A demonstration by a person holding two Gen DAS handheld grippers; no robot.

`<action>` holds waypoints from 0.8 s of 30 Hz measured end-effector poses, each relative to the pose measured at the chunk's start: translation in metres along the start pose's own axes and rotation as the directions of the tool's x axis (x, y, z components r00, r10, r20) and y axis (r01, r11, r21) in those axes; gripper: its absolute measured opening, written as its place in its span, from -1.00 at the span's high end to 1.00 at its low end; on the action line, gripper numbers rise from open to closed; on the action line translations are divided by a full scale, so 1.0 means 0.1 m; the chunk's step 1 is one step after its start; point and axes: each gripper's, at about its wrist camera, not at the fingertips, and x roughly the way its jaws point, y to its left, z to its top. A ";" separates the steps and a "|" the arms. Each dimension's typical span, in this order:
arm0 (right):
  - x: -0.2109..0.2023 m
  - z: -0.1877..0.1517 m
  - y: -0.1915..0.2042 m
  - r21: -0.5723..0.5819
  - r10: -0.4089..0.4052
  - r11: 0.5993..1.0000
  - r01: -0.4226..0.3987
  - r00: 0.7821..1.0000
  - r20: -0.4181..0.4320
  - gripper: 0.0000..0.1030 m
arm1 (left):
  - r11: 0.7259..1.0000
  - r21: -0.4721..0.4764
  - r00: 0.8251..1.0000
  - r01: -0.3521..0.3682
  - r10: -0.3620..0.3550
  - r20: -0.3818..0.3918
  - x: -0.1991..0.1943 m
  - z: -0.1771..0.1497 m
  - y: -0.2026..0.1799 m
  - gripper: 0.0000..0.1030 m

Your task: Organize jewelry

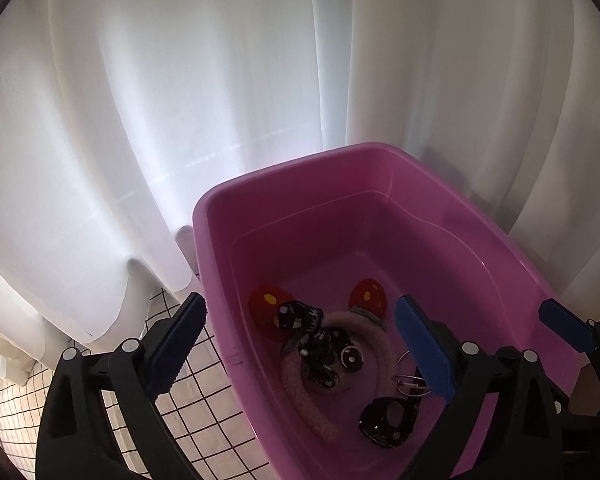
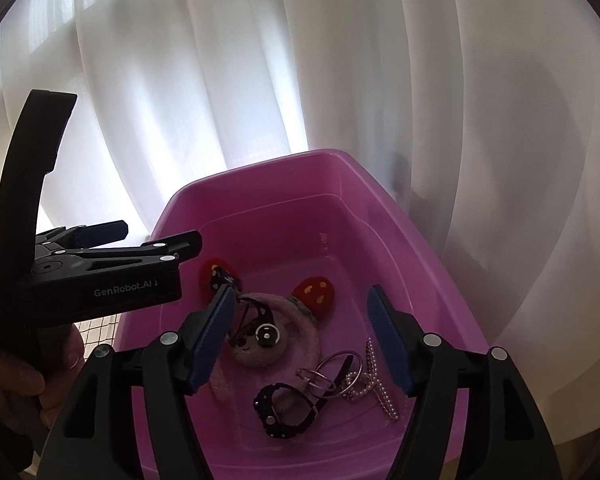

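Jewelry lies heaped in the pink tub [image 2: 260,208]: a fuzzy headband [image 2: 300,320], metal rings [image 2: 328,372], a pearl strand [image 2: 380,392], partly hidden behind blue pads. Left gripper [image 1: 300,352] stands wide apart, empty; right gripper [image 2: 304,340] is parted, nothing between. Dark spotted pieces [image 1: 384,420] are hard to identify.

Glossy pink plastic tub [image 2: 400,224]; fuzzy cloth headband [image 2: 300,320]; shiny metal rings [image 2: 332,372].
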 end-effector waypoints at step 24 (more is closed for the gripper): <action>-0.26 0.09 -0.08 0.027 0.042 0.999 -0.043 0.999 0.035 -0.31 | 0.986 -0.141 0.987 -0.085 0.064 -0.148 -0.28 -0.02 0.24 -0.88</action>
